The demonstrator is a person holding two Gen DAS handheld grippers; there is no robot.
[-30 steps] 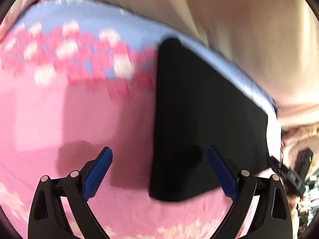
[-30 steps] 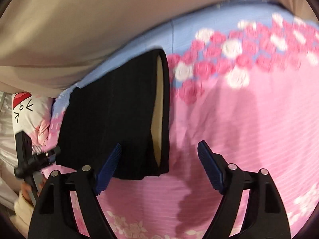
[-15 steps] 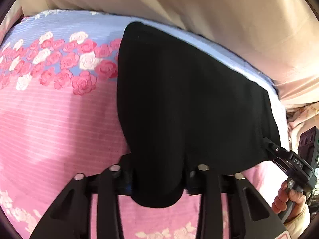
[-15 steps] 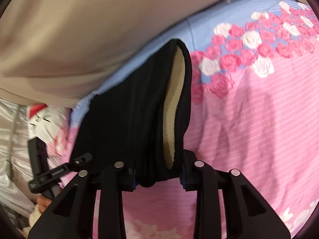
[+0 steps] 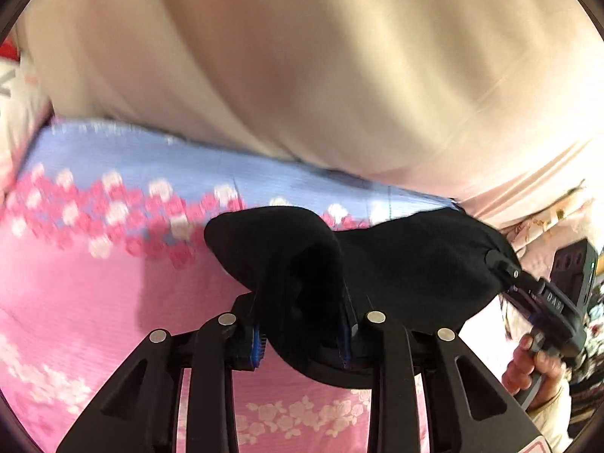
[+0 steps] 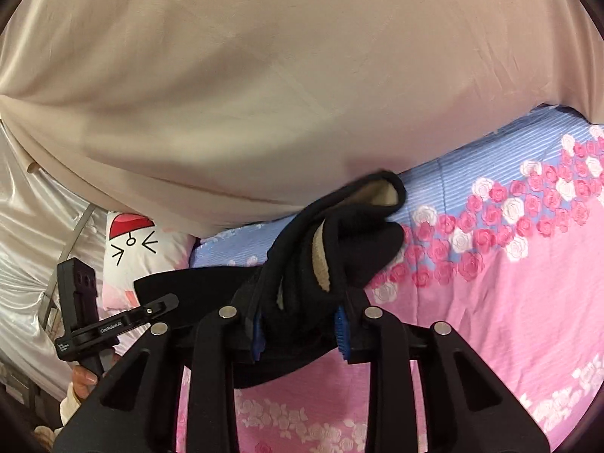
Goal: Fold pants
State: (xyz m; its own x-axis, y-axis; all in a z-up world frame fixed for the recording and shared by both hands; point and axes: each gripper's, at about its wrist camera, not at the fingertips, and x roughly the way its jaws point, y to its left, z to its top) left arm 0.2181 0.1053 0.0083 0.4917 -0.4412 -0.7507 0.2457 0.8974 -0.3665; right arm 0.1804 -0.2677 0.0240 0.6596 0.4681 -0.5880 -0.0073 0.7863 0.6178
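Note:
The pants [image 5: 415, 264] are black with a beige lining, which shows at an opening in the right wrist view [image 6: 362, 234]. They hang bunched between both grippers above a pink and blue rose-print bedsheet [image 5: 94, 302]. My left gripper [image 5: 302, 339] is shut on one end of the pants. My right gripper [image 6: 300, 334] is shut on the other end. Each gripper shows in the other's view, the right one at the far right [image 5: 543, 302] and the left one at the far left [image 6: 98, 324].
A large beige sheet or curtain [image 6: 283, 75] fills the upper part of both views, just behind the bed. A white pillow with a cartoon face [image 6: 139, 245] lies at the left. The bedsheet [image 6: 509, 302] spreads out to the right.
Both grippers closed on the ends of the flat pants, then lifted them off the sheet. The pants now hang bunched between them.

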